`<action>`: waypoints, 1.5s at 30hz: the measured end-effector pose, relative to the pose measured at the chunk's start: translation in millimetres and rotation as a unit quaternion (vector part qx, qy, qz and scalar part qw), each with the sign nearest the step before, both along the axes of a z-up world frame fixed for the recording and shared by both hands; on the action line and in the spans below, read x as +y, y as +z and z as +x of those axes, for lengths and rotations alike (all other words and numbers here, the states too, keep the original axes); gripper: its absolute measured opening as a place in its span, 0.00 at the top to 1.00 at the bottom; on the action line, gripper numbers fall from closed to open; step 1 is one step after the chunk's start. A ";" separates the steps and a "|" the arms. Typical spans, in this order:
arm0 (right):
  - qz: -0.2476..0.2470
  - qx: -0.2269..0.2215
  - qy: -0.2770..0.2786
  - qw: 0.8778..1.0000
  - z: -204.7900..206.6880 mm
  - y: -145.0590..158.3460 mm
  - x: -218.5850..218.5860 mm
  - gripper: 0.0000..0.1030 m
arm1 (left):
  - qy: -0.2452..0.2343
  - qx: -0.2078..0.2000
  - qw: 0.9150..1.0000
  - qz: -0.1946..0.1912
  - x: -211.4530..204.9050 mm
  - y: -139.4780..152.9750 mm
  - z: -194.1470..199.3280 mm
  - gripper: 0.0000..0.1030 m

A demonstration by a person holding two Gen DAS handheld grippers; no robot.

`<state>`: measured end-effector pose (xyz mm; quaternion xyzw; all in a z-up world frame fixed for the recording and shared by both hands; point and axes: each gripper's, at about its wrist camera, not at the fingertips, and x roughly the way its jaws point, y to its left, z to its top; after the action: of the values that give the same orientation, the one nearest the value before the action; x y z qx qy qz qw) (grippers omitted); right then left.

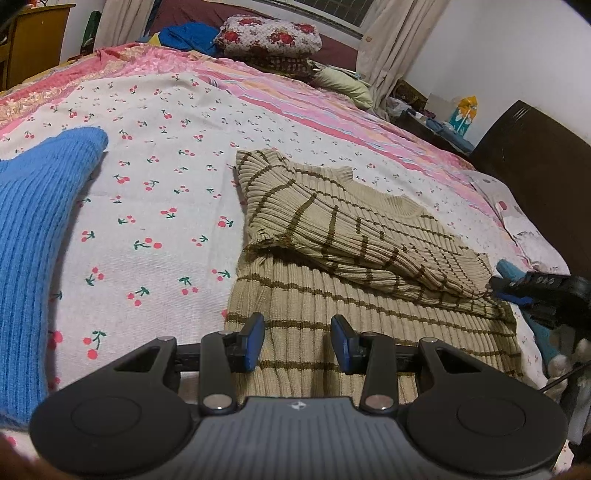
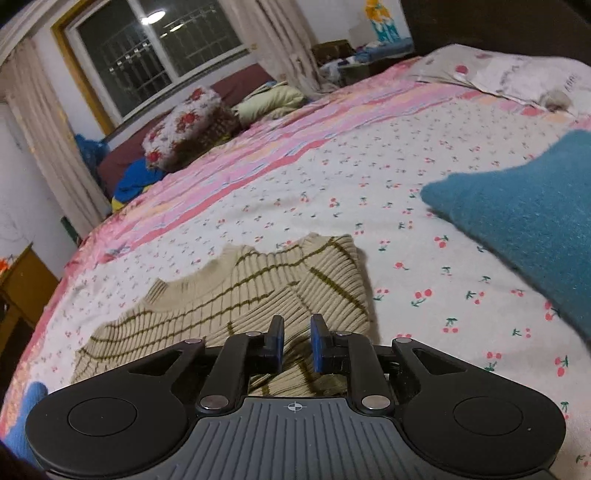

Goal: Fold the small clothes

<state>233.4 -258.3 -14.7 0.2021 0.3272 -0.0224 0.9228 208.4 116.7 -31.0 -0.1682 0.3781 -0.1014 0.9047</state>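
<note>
A beige sweater with olive stripes (image 1: pixel 369 236) lies flat on the cherry-print bedsheet (image 1: pixel 159 206), one sleeve folded across its body. My left gripper (image 1: pixel 298 341) hovers open over the sweater's hem, with nothing between its blue pads. At the right edge of the left wrist view, my right gripper (image 1: pixel 504 278) sits by the sweater's side. In the right wrist view the sweater (image 2: pixel 236 295) lies under the right gripper (image 2: pixel 297 341). Its jaws stand a narrow gap apart and pinch nothing.
A blue knit garment (image 1: pixel 37 240) lies left of the sweater and a teal cloth (image 2: pixel 535 229) to its right. A floral cushion (image 1: pixel 273 35), a green pillow (image 2: pixel 273 99), curtains and a window (image 2: pixel 155 48) lie beyond. A dark headboard (image 1: pixel 535 177) bounds the right.
</note>
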 end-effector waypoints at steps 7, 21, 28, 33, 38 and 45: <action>-0.045 0.035 0.017 0.998 8.8 -8.2 11.6 0.84 | 0.005 0.001 1.000 0.018 -0.4 0.7 -0.5 0.57; -0.048 0.035 0.072 0.996 -48.2 24.8 5.9 0.78 | 0.019 0.012 0.999 0.032 3.7 16.2 -40.7 0.57; -0.044 0.062 0.106 0.992 -118.3 25.0 -7.8 0.77 | 0.000 0.035 0.998 0.051 -6.3 12.3 -81.4 0.57; -0.023 0.094 0.101 0.990 -167.3 16.4 -24.4 0.77 | -0.008 0.049 0.997 0.052 -6.6 13.4 -111.3 0.57; -0.011 0.137 0.108 0.985 -204.0 4.1 -29.2 0.77 | -0.014 0.069 0.996 0.050 -3.6 12.1 -139.8 0.57; -0.014 0.159 0.142 0.977 -227.8 -4.6 -17.6 0.71 | -0.037 0.097 0.993 0.062 -12.4 2.6 -173.4 0.57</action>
<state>5.6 -275.9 -19.3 0.1340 0.4945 0.0726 0.8557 35.0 104.2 -28.4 -0.1066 0.4759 -0.0944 0.8679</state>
